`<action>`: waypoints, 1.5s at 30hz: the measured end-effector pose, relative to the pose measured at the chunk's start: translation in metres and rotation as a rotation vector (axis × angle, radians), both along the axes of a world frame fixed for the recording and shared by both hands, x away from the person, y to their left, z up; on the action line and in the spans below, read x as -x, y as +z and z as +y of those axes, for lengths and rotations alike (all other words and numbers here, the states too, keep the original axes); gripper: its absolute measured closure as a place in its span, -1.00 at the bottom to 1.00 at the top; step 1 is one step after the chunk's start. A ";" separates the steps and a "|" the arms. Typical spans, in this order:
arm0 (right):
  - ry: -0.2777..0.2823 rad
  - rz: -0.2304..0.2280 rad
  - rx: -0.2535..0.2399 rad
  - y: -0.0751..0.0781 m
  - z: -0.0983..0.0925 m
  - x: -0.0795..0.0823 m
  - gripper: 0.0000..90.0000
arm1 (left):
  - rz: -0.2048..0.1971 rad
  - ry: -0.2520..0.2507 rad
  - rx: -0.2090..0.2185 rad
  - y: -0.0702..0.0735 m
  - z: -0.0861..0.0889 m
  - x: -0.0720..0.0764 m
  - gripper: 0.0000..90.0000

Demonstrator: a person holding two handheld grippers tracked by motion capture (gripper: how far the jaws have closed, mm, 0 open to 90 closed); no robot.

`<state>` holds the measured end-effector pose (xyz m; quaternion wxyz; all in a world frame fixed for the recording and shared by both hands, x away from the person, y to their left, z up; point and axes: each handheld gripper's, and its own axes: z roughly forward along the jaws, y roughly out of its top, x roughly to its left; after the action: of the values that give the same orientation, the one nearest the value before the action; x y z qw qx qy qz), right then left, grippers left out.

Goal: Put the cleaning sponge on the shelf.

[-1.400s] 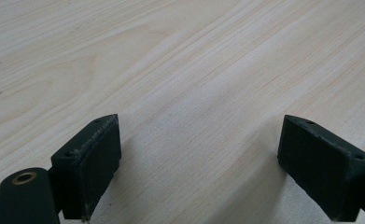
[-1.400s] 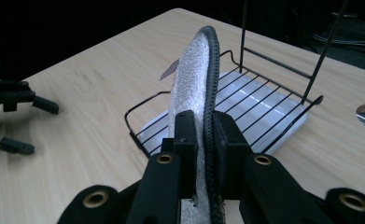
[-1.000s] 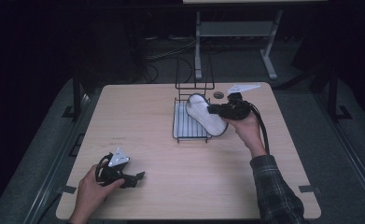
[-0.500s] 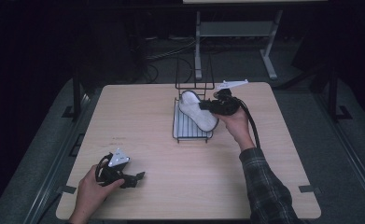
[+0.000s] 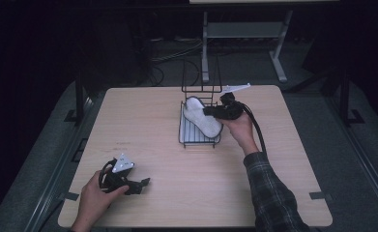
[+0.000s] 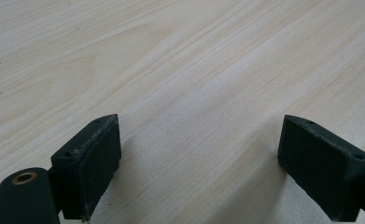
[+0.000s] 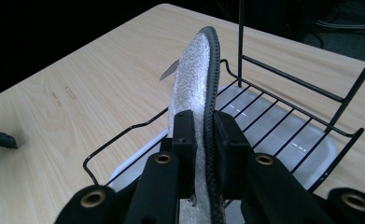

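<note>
A white fleecy slipper (image 5: 202, 119) with a dark sole hangs on edge over the black wire rack (image 5: 198, 144) at the table's far middle. My right gripper (image 5: 211, 112) is shut on it from the right. In the right gripper view the jaws pinch the slipper (image 7: 193, 70) near its heel, and its toe points away above the rack (image 7: 124, 133). My left gripper (image 5: 143, 183) rests on the table near the front left corner, held by a hand. Its jaws stand wide apart in the left gripper view (image 6: 199, 163), with bare wood between them.
The rack has a tall wire back (image 5: 202, 82) and a white tray (image 7: 311, 154) under its floor bars. The wooden table (image 5: 283, 159) has open space around the rack. Beyond the far edge stand a metal stand (image 5: 278, 67) and cables on a dark floor.
My right gripper has carried the slipper a little to the left and slightly down, further over the rack. The left gripper has stayed where it was.
</note>
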<state>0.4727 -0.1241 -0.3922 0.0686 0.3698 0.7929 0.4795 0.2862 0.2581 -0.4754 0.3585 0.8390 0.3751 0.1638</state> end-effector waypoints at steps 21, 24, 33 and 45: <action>-0.057 -0.023 0.062 -0.005 0.001 -0.002 0.22 | 0.000 -0.001 0.000 0.000 0.000 0.000 -0.72; -0.063 -0.039 0.062 -0.003 -0.003 -0.001 0.16 | 0.000 0.000 0.000 0.000 0.000 0.000 -0.72; -0.081 -0.058 0.081 -0.002 -0.023 0.006 0.54 | 0.000 -0.001 -0.001 0.000 0.000 0.000 -0.72; -0.100 -0.017 0.134 -0.020 -0.056 0.024 0.99 | 0.000 0.000 0.001 0.000 0.000 0.000 -0.72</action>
<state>0.4482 -0.1800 -0.4125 0.1236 0.3993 0.8031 0.4246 0.2861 0.2581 -0.4754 0.3588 0.8389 0.3751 0.1637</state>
